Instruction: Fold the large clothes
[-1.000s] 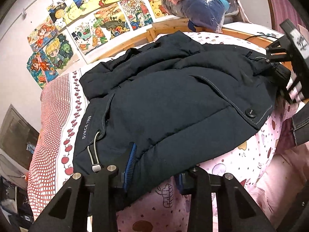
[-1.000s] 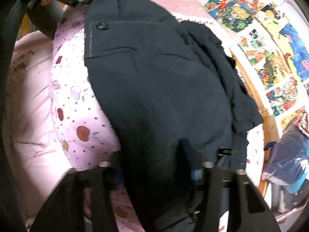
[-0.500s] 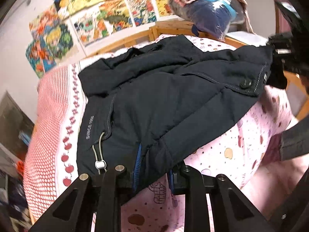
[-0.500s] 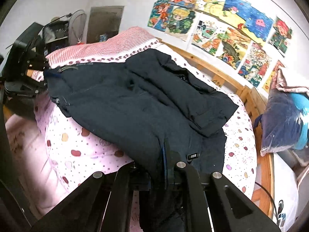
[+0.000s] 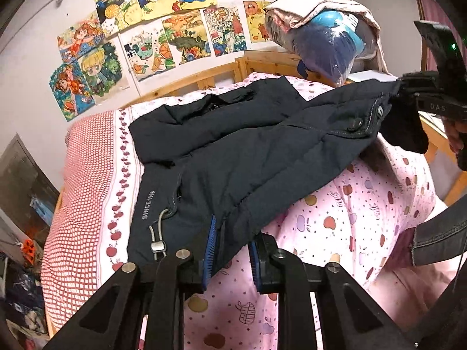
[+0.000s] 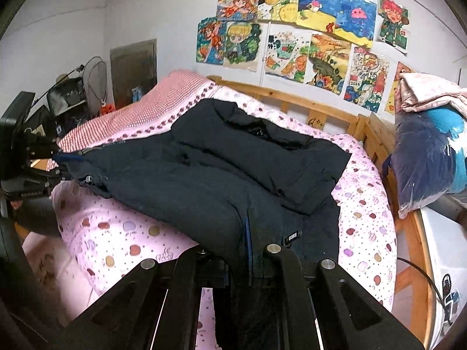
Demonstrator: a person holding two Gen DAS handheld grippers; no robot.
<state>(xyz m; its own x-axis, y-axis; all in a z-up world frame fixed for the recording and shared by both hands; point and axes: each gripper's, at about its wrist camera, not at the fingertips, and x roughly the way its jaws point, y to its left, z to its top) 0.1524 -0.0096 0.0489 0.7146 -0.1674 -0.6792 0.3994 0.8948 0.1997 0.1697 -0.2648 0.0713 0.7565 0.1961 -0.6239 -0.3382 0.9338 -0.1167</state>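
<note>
We have raised the jacket [image 5: 248,151] edge higher; left gripper [image 5: 230,250] and right gripper [image 6: 248,250] pinch its hem. Uneven lifting risks slippage.

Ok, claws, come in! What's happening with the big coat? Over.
Left claw shut on coat hem. Right claw shut on the other end. Coat's near edge lifted off the bed. Nothing in the way.

Jacket [image 5: 248,151] looks like matt dark quilted cloth with a metal-looking snap [image 5: 356,122]. Bedsheet [image 5: 350,218] is soft printed cotton-ish cloth, bed frame [image 6: 335,113] bare wood, wall drawings [image 6: 318,35] paper, bag [image 6: 423,160] glossy plastic.
</note>
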